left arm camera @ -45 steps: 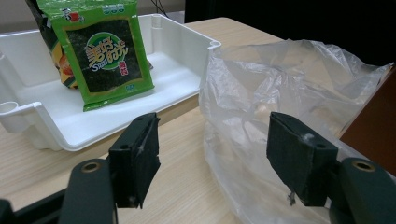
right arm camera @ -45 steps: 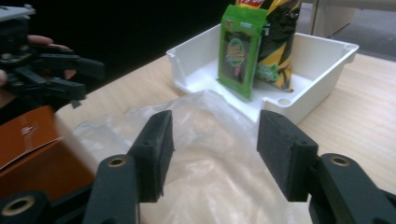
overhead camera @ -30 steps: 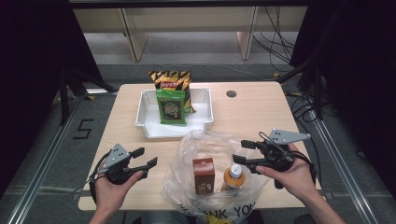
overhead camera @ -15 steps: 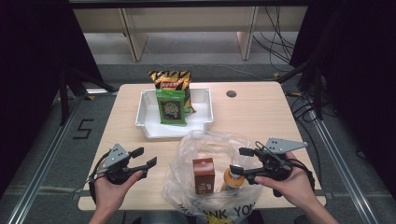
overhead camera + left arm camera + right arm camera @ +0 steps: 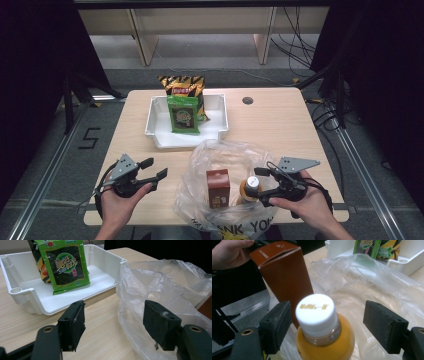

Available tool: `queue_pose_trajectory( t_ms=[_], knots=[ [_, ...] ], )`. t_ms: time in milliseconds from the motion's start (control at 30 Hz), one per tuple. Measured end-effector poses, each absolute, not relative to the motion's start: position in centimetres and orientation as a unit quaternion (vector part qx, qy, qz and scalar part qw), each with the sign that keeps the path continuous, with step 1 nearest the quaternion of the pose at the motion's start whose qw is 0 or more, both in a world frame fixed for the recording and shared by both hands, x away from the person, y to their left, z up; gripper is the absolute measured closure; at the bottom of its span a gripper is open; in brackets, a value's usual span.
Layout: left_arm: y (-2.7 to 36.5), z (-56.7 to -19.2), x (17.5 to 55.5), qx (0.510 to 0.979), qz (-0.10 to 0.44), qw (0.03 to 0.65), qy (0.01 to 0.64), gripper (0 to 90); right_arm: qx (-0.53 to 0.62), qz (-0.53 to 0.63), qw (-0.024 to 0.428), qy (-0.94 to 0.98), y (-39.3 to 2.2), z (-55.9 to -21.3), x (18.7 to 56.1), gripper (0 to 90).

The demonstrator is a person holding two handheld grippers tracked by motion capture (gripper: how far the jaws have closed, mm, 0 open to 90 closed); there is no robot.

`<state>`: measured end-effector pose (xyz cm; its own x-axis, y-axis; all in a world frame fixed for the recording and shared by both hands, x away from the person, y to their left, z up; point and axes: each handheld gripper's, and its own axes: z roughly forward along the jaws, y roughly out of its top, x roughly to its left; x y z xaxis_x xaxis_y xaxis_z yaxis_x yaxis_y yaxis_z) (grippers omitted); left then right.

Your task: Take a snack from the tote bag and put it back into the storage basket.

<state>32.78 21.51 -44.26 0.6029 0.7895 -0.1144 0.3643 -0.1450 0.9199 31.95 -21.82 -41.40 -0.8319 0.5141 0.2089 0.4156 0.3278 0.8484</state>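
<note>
A clear plastic bag (image 5: 227,152) lies open at the table's near edge. Inside it stand a brown carton (image 5: 218,187) and an orange juice bottle (image 5: 251,186) with a white cap (image 5: 316,310). My right gripper (image 5: 262,186) has just been opening its jaws, which now stand on either side of the bottle's cap without touching it. My left gripper (image 5: 154,168) hovers open left of the bag (image 5: 160,287), nothing between its pads (image 5: 72,325). Farther back, a white tray (image 5: 156,134) holds a green seaweed pack (image 5: 183,114) and a yellow-black snack bag (image 5: 182,85).
A round cable hole (image 5: 247,100) sits in the table top, right of the tray. Cables (image 5: 300,45) trail on the floor at the back right. Bare wood stretches between the left gripper and the tray (image 5: 22,291).
My right gripper has come down and toward the near edge, its jaws spreading wider around the bottle's cap. The left gripper has stayed where it was.
</note>
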Motion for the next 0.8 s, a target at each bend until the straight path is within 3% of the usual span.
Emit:
queue_pose_trajectory(
  t_ms=[800],
  knots=[
    [21.5,-44.3,32.7,0.728,0.201,0.523,0.396,33.3,0.274,0.489,0.050,0.826,-21.4,-44.2,31.7,21.5]
  ],
)
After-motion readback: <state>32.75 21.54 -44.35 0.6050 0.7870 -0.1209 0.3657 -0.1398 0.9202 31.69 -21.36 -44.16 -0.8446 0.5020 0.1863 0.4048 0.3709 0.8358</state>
